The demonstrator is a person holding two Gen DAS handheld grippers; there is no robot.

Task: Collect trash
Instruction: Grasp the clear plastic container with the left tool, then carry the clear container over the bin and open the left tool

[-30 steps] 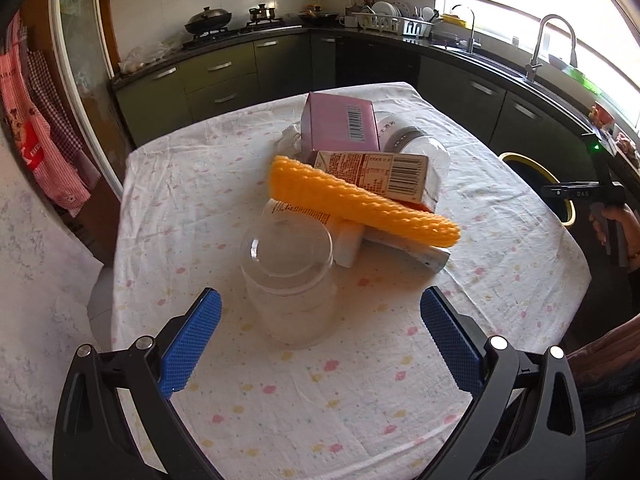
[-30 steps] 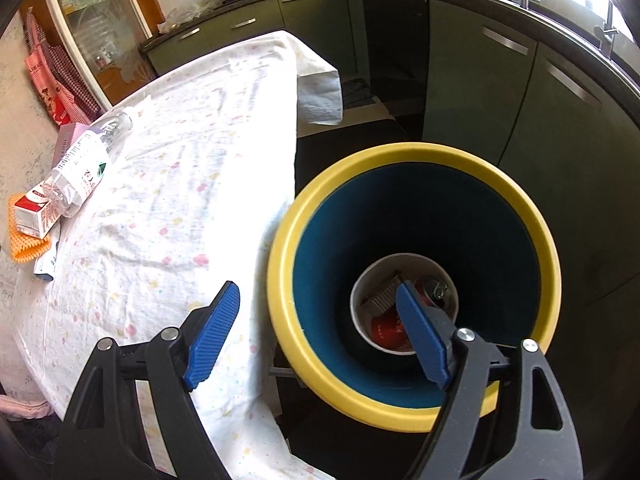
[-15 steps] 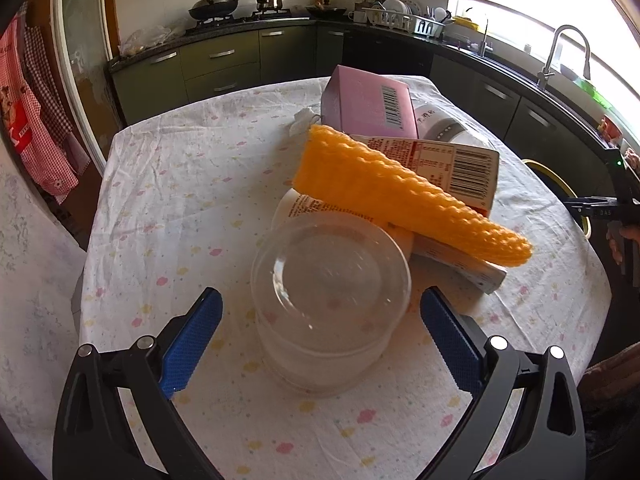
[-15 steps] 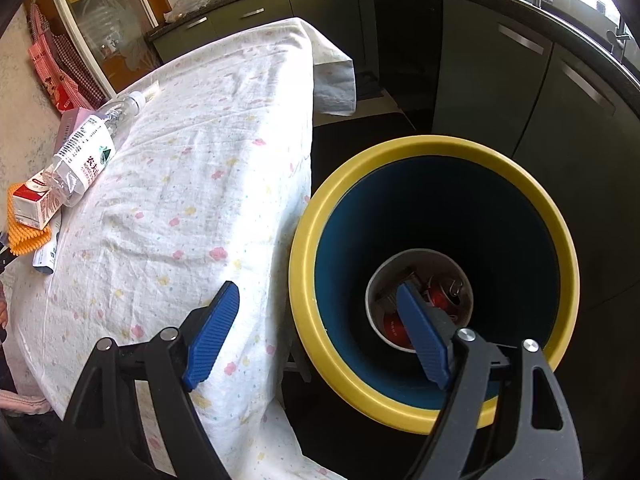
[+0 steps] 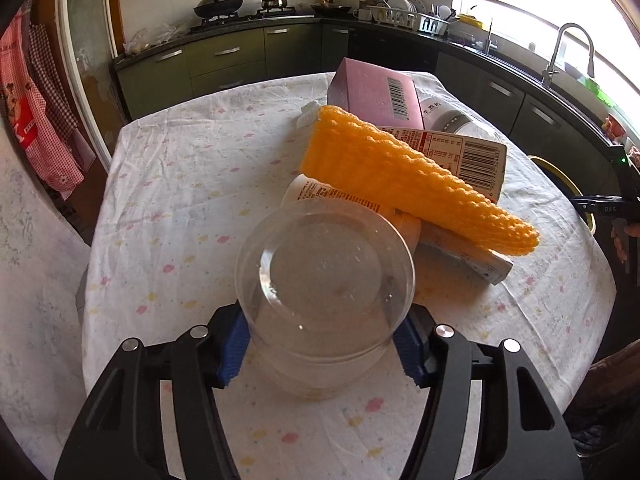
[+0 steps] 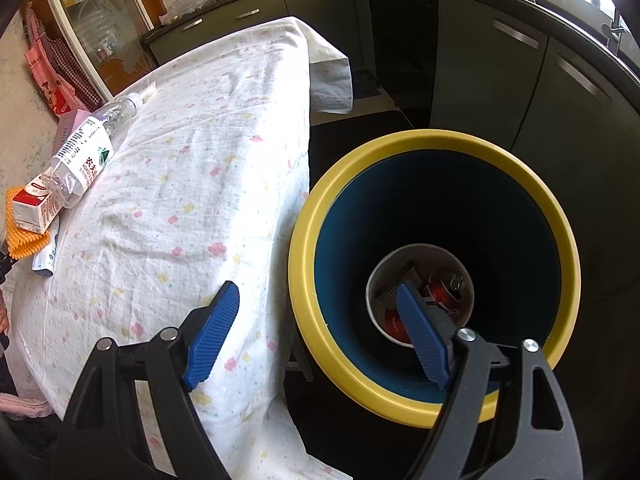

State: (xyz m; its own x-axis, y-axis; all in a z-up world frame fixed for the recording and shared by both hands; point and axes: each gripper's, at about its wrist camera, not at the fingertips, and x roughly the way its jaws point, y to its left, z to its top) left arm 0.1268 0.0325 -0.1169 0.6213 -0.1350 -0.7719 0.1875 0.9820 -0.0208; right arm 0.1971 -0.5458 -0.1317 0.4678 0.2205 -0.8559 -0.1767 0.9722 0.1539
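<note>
My left gripper [image 5: 320, 350] is shut on a clear plastic cup [image 5: 324, 280], its blue pads pressing both sides just above the tablecloth. Behind the cup lie a white tube [image 5: 460, 248], an orange knitted sleeve [image 5: 404, 176], a red and white carton [image 5: 468, 156], a pink box [image 5: 376, 94] and a plastic bottle [image 5: 448, 116]. My right gripper [image 6: 320, 336] is open and empty above the edge of a yellow-rimmed blue bin [image 6: 436, 276]. A white cup and a red can [image 6: 444, 292] lie in the bin. The bottle [image 6: 84, 152] and carton [image 6: 34, 208] show at the left.
The table [image 6: 200, 200] wears a white flowered cloth and stands left of the bin. Dark green cabinets [image 5: 224, 56] line the back and right walls, with a sink tap [image 5: 568, 44] at the right. A red checked cloth [image 5: 44, 120] hangs at the left.
My left gripper has moved forward around the clear cup and closed on it. My right gripper has drifted slightly, staying open above the bin.
</note>
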